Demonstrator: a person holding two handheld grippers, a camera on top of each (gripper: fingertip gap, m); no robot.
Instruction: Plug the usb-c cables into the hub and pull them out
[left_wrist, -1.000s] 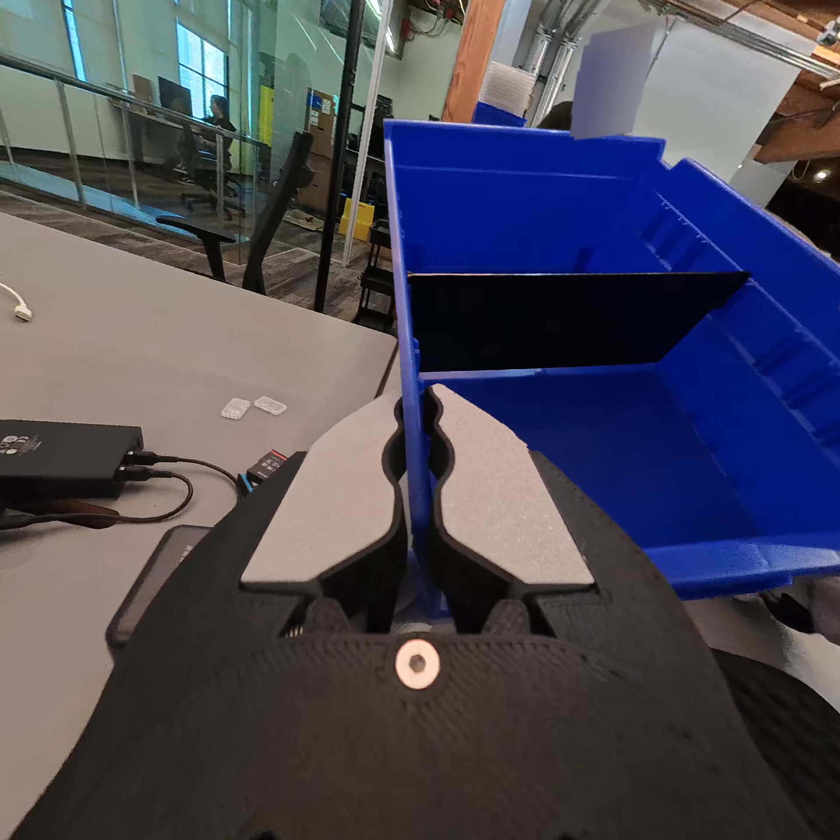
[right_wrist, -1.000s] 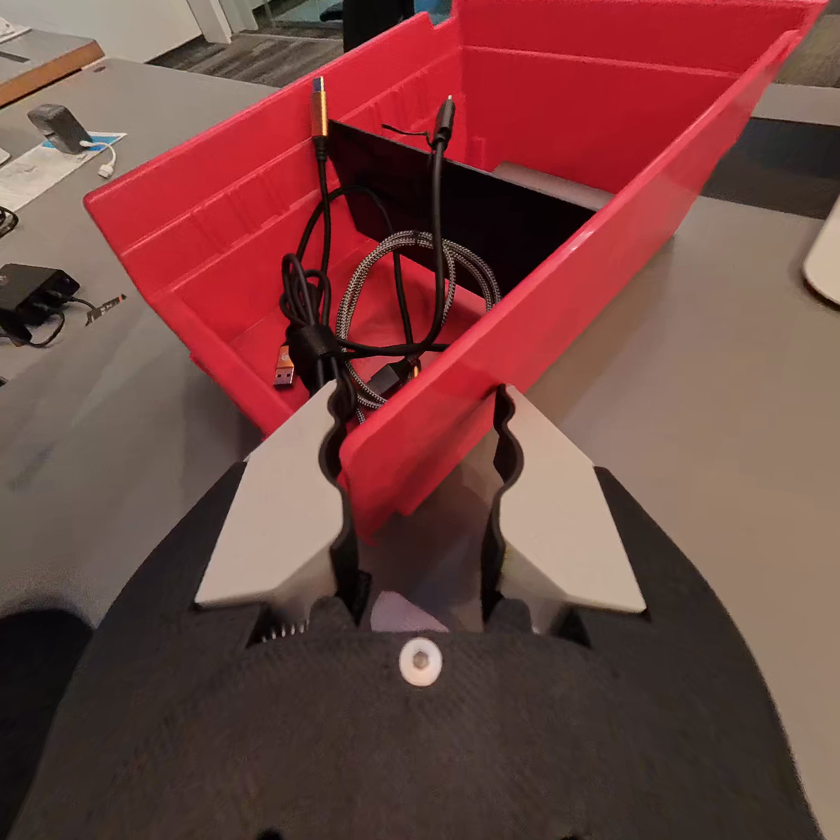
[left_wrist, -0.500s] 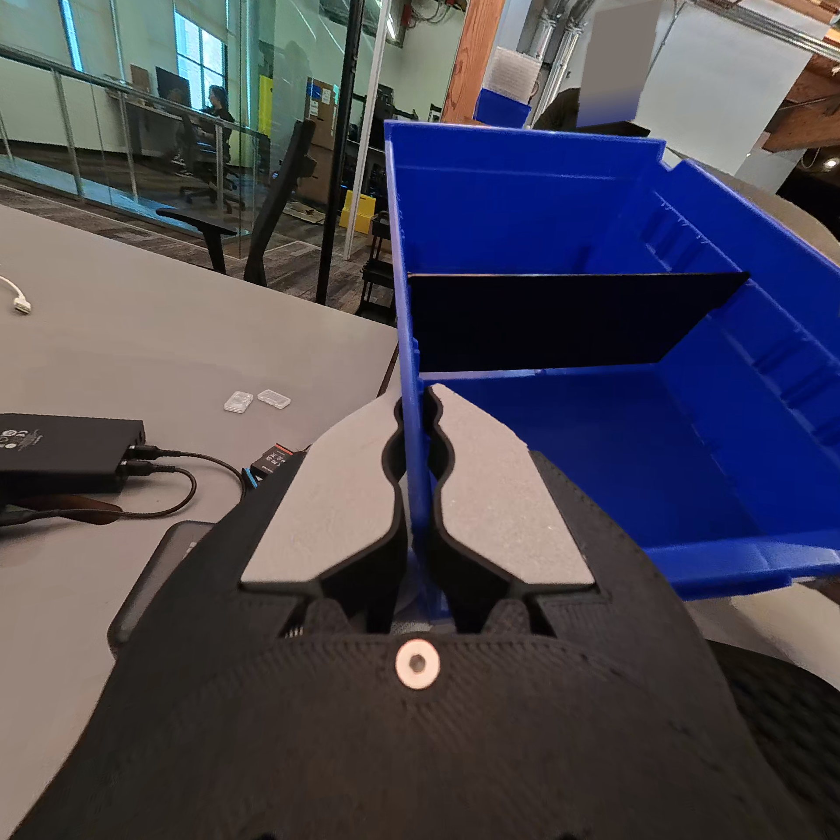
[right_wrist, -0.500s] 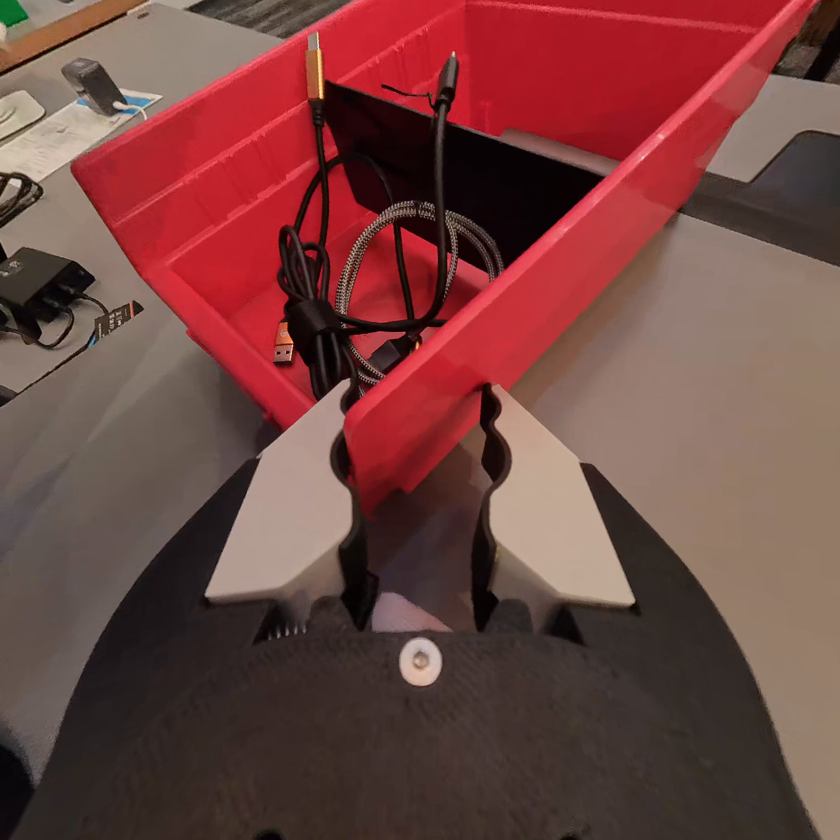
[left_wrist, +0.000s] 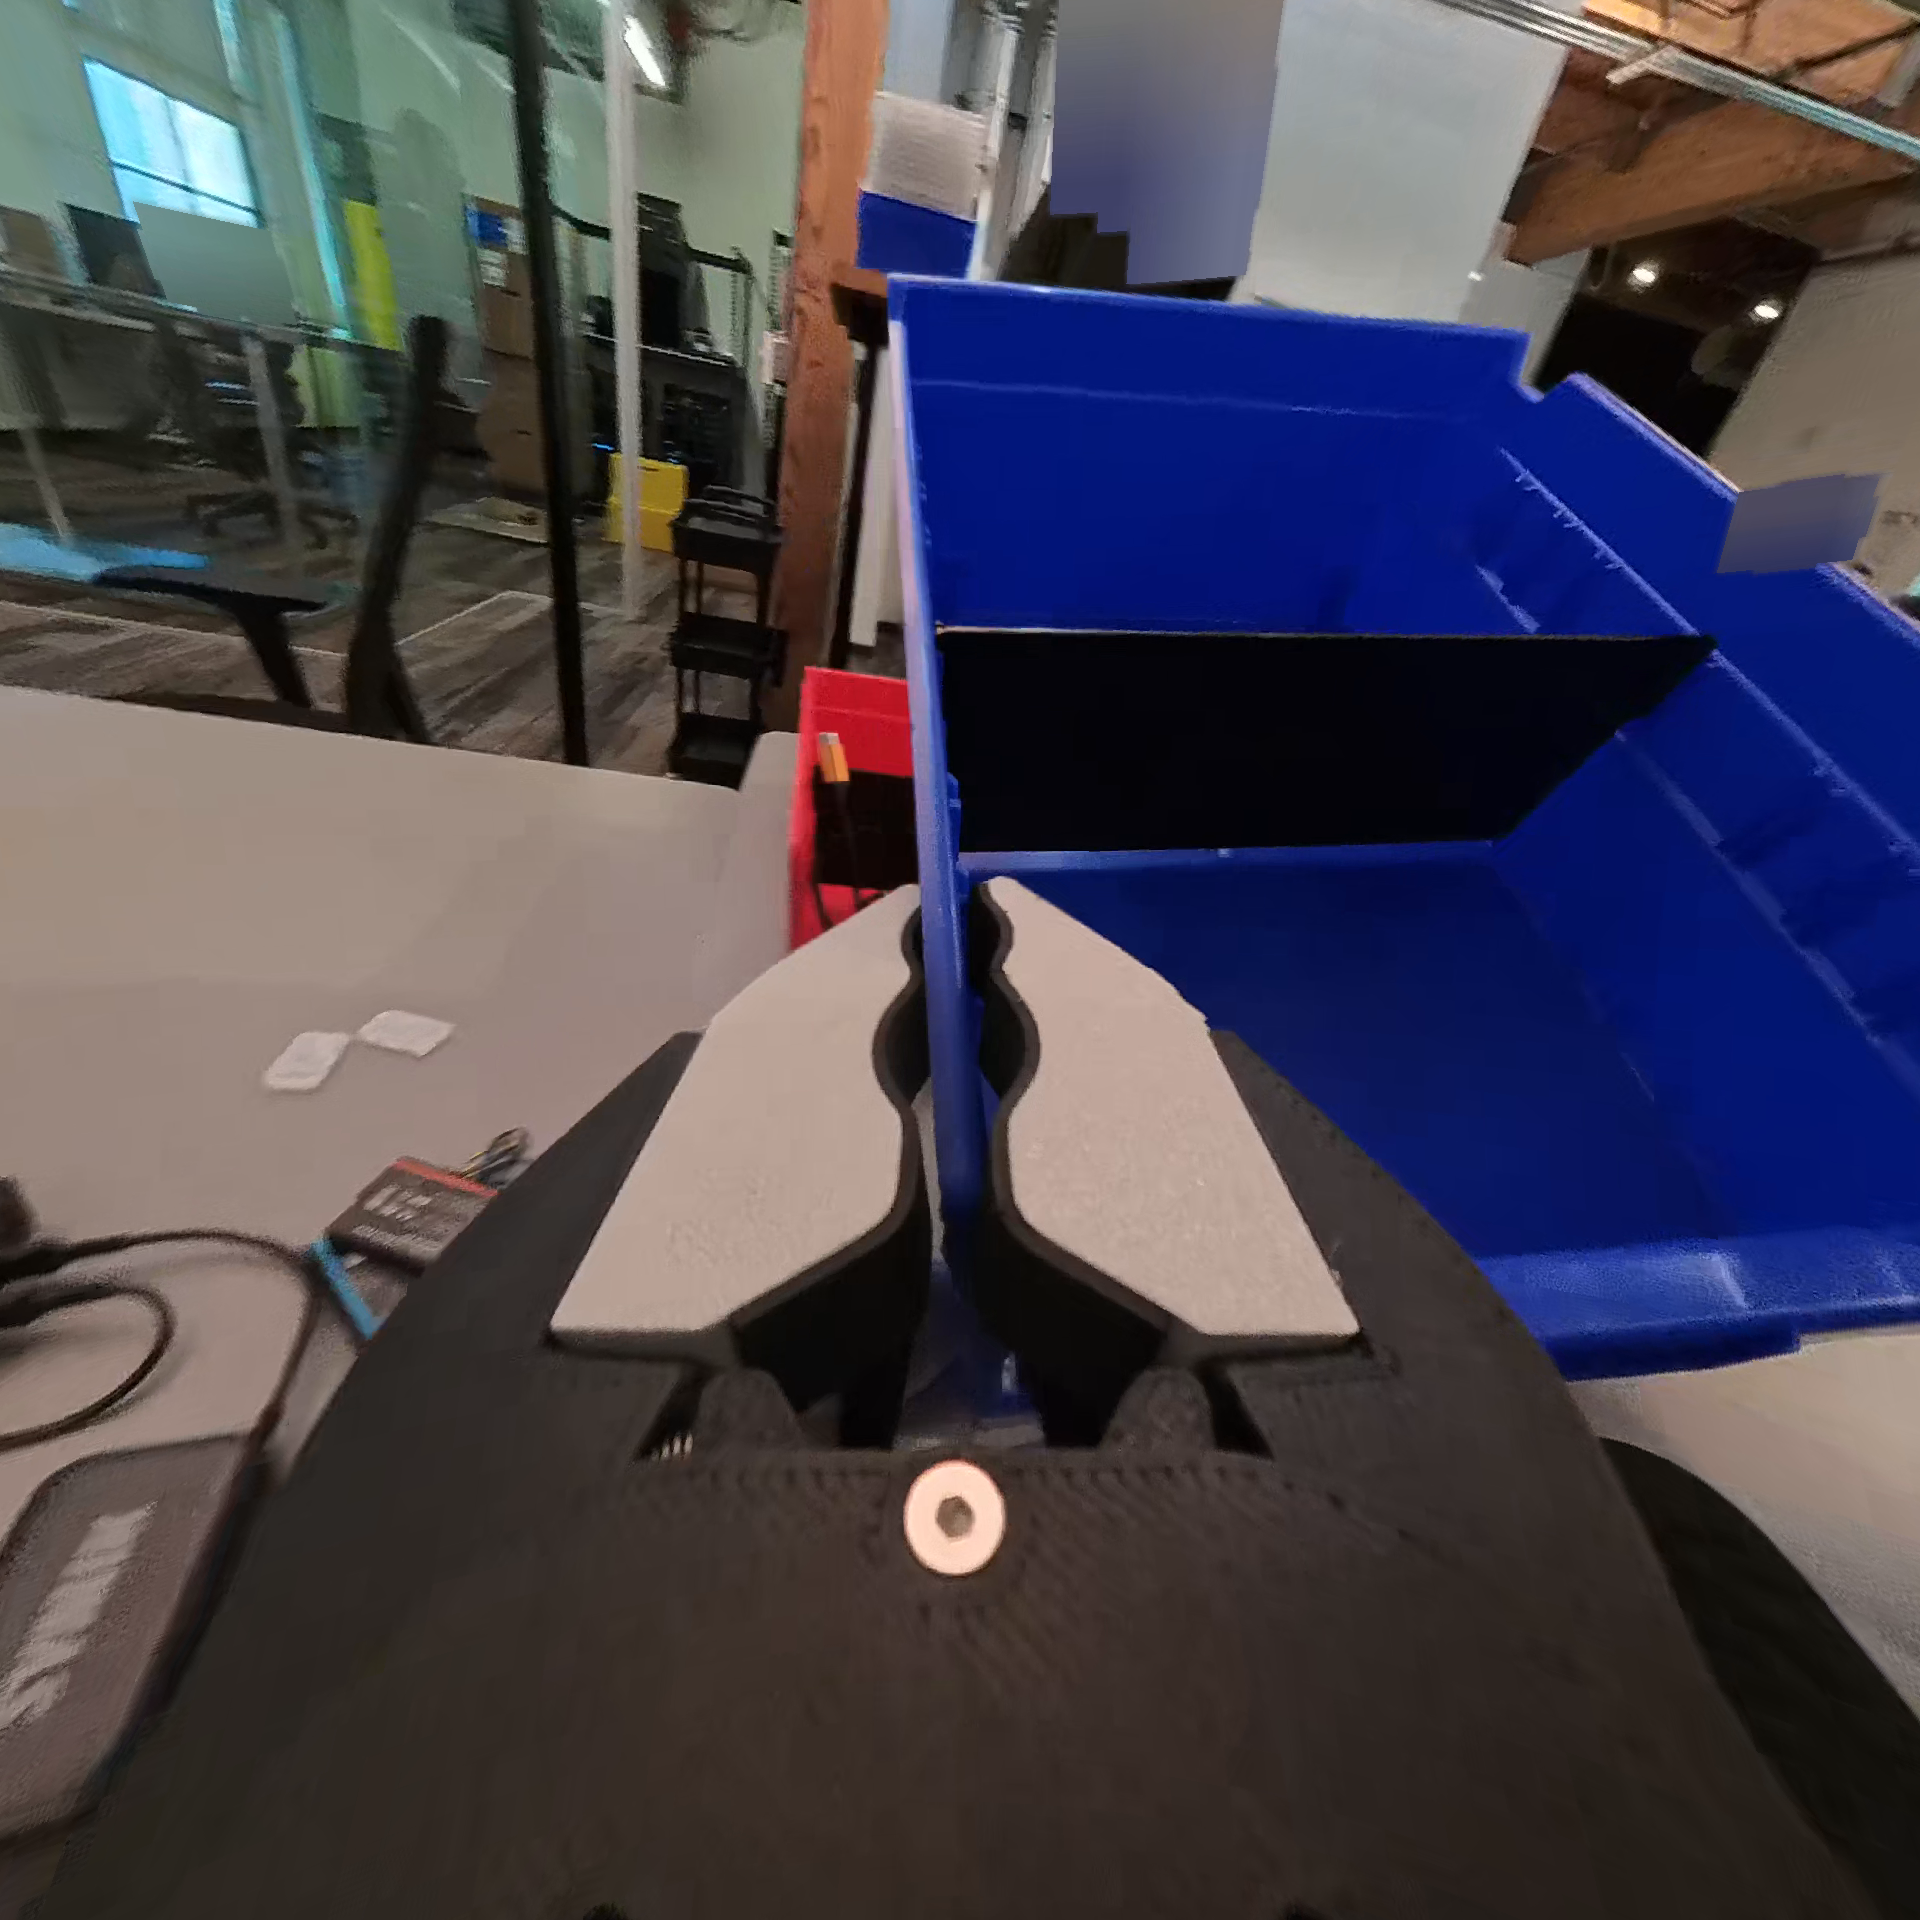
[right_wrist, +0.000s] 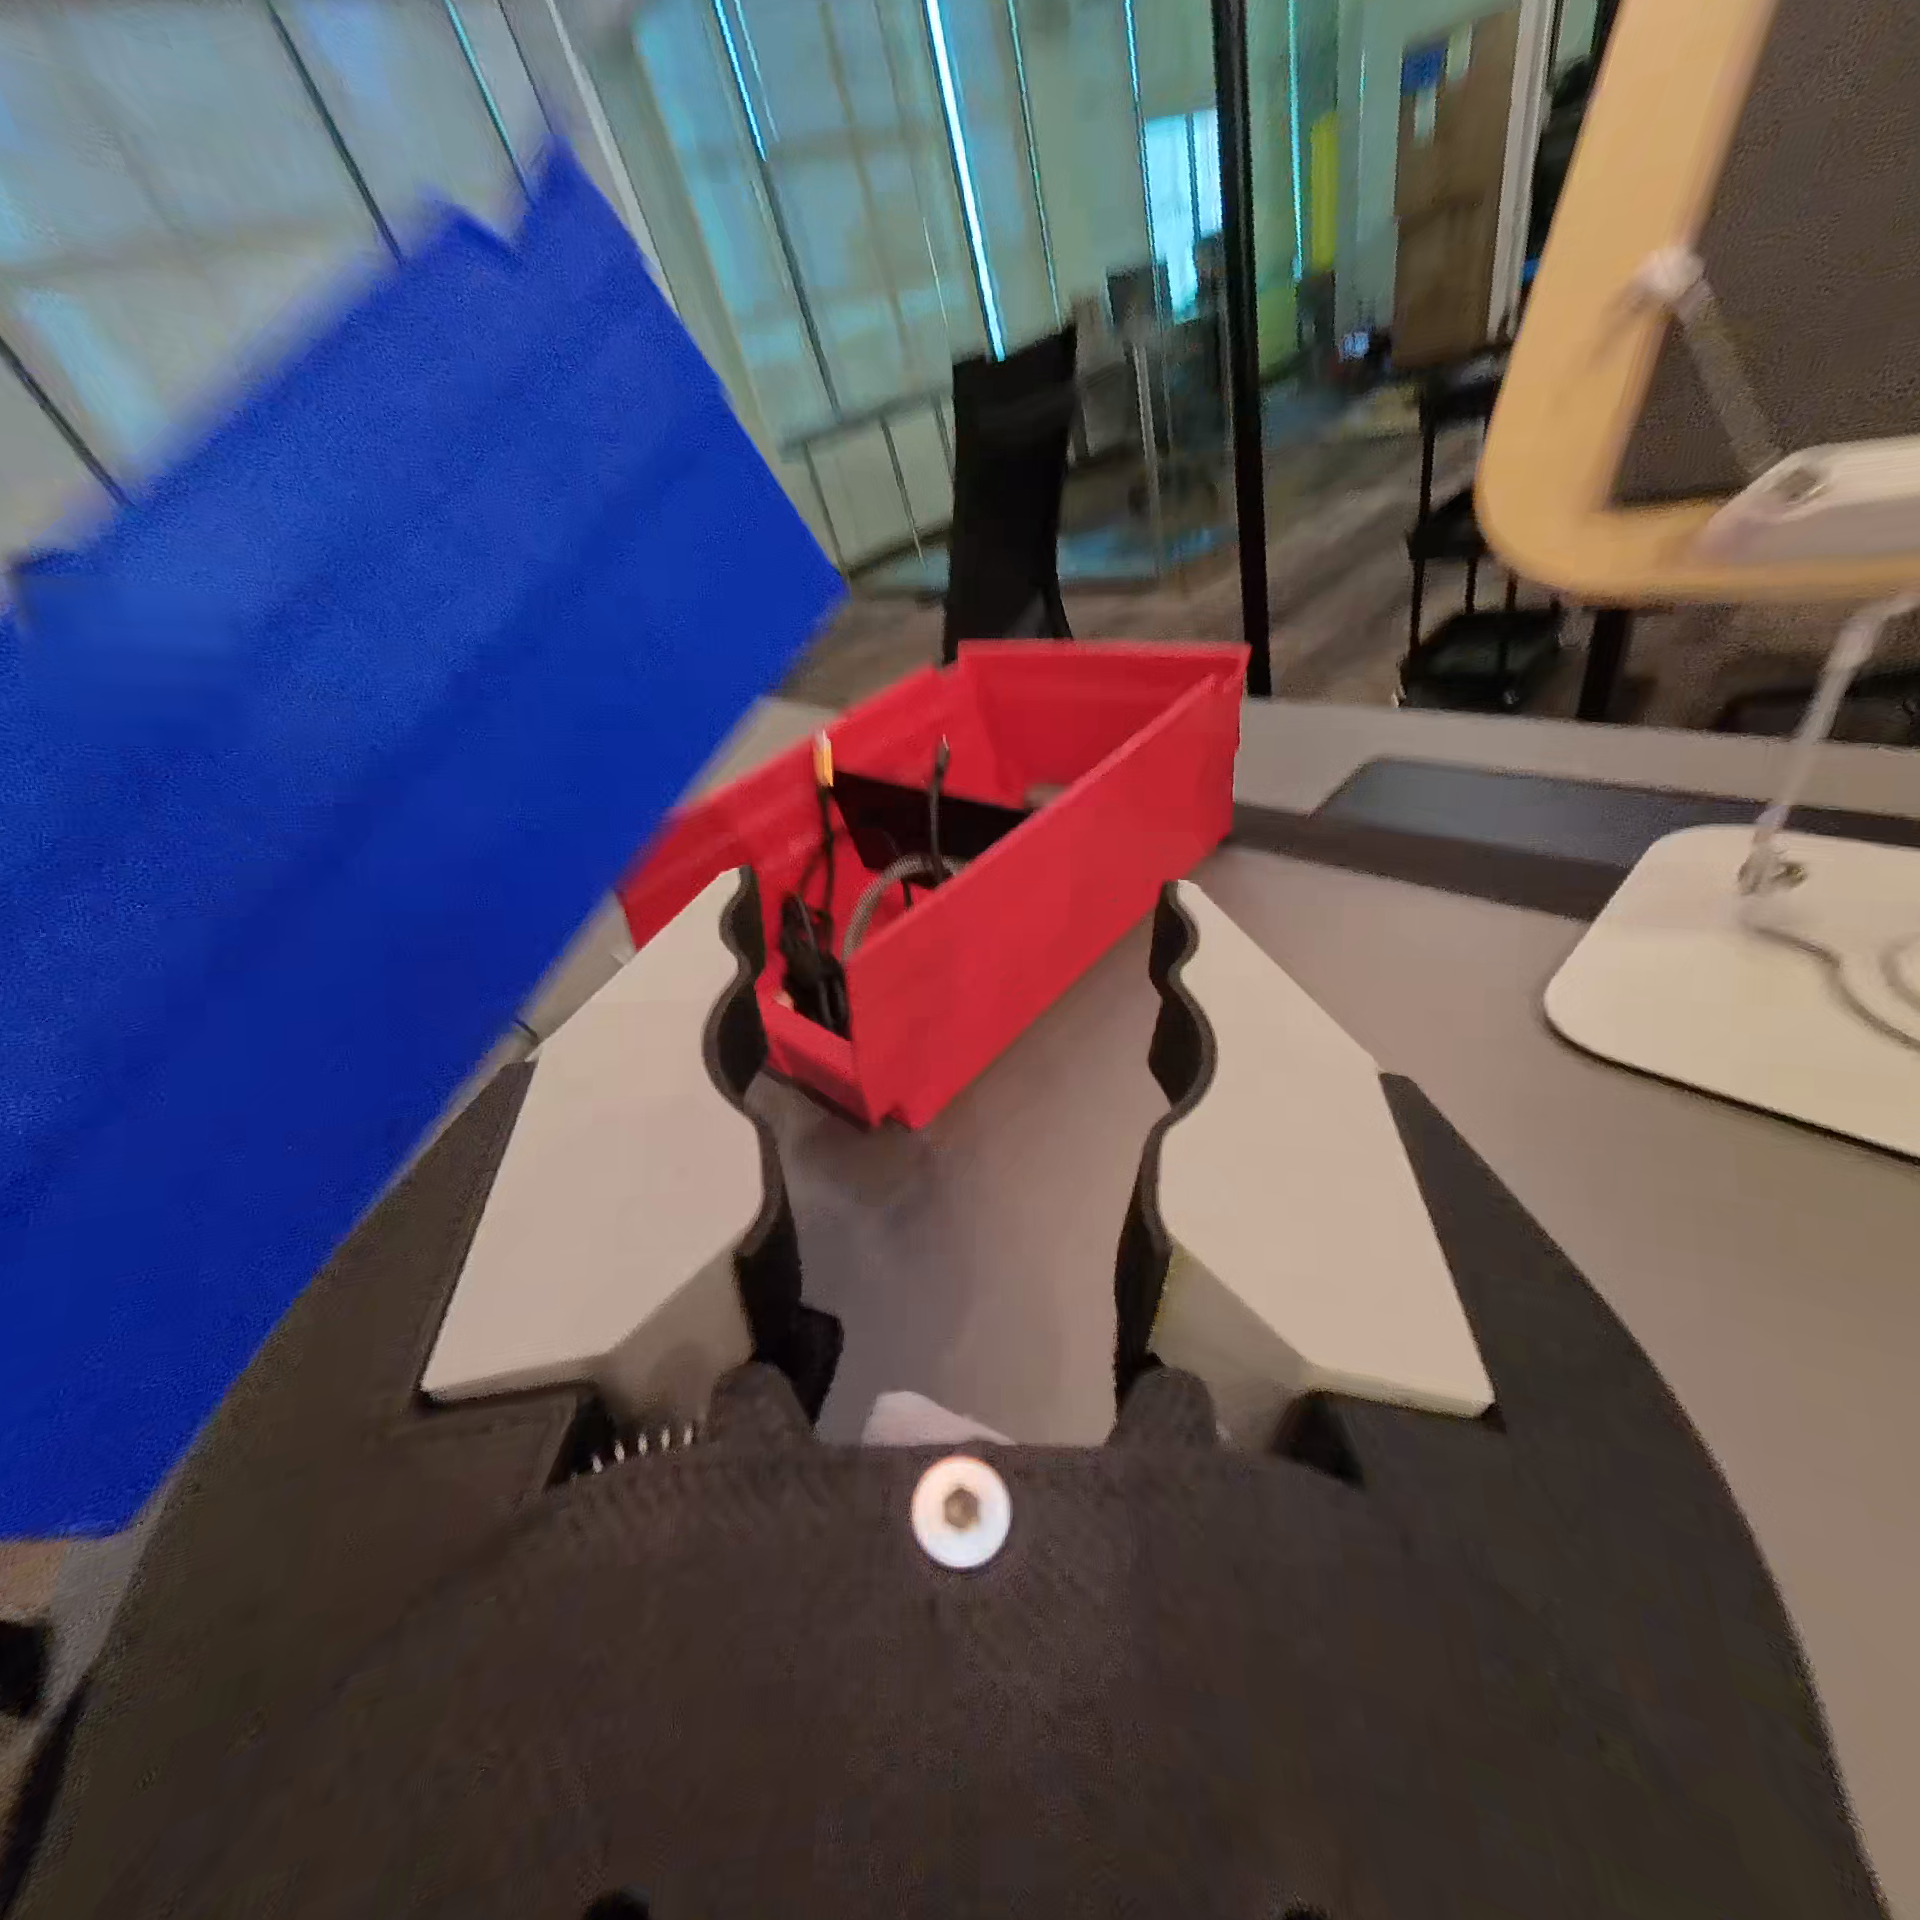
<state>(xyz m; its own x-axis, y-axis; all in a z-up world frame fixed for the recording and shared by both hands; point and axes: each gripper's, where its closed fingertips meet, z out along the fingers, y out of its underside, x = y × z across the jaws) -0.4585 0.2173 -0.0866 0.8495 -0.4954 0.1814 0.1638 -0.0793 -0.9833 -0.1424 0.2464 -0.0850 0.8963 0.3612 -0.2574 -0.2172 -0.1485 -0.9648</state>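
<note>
The left gripper (left_wrist: 948, 940) clamped the blue bin's (left_wrist: 1455, 1039) wall, apparently carrying it, while the right gripper (right_wrist: 951, 894) gaped empty short of the red bin (right_wrist: 1049, 894) holding the cables (right_wrist: 821, 935).

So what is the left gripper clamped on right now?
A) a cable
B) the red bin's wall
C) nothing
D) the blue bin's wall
D: the left gripper is shut with its fingers pinching the side wall of the blue bin.

We look along the left fingers, tight on blue bin (left_wrist: 1351, 1039), along the right fingers from farther back toward red bin (right_wrist: 1039, 894), both bins shared
</note>
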